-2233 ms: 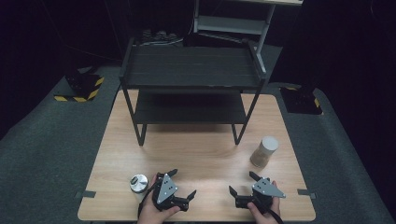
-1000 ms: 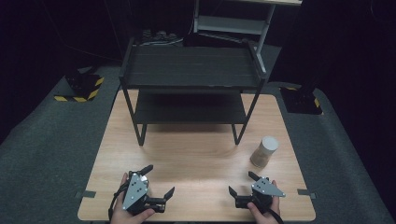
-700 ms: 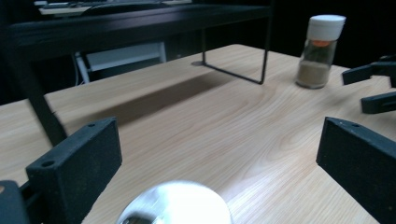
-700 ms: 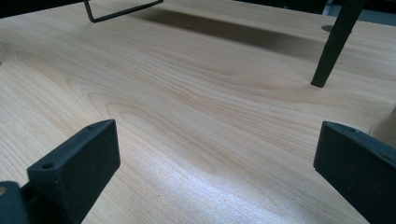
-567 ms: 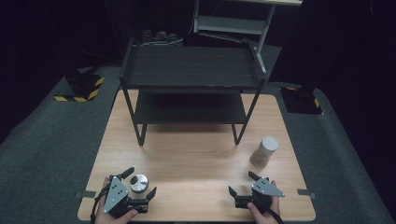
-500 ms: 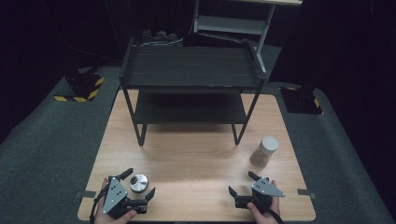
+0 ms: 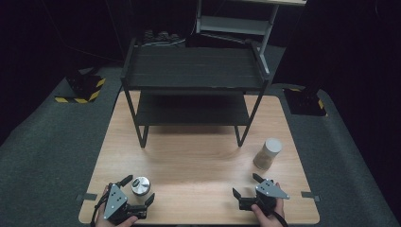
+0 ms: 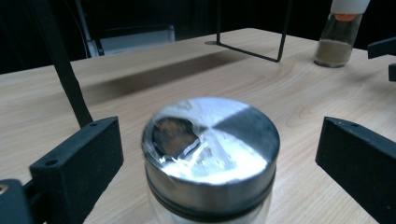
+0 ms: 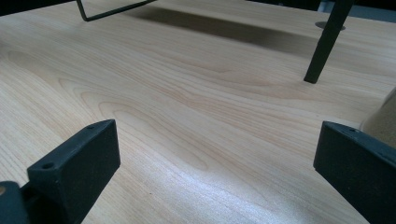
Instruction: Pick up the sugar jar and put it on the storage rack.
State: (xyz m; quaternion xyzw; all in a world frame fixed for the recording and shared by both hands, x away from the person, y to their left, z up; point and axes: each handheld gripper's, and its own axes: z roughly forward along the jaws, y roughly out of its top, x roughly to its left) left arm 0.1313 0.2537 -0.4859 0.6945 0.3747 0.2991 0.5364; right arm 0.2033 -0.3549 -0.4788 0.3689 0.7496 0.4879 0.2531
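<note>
A small glass jar with a silver metal lid point(image 7: 140, 185) stands near the table's front left. My left gripper point(image 7: 138, 189) is open around it, one jaw on each side and neither touching. In the left gripper view the jar point(image 8: 211, 154) stands close up between the black jaws of the left gripper point(image 8: 217, 156). A taller jar with a white lid and brown contents point(image 7: 267, 152) stands at the right, also seen as the white-lidded jar point(image 8: 340, 31). My right gripper point(image 7: 246, 186) is open just in front of it, holding nothing; the same right gripper point(image 9: 217, 154) frames bare wood.
A black two-level wire rack point(image 7: 194, 68) takes up the back half of the wooden table point(image 7: 198, 161). One rack leg point(image 9: 327, 44) stands ahead of the right gripper, with the tall jar's edge point(image 9: 384, 120) at its right jaw. Dark carpet surrounds the table.
My left gripper has moved left from the front centre, passed over the silver-lidded jar and now sits behind it with the jar between its jaws. The right gripper has stayed put.
</note>
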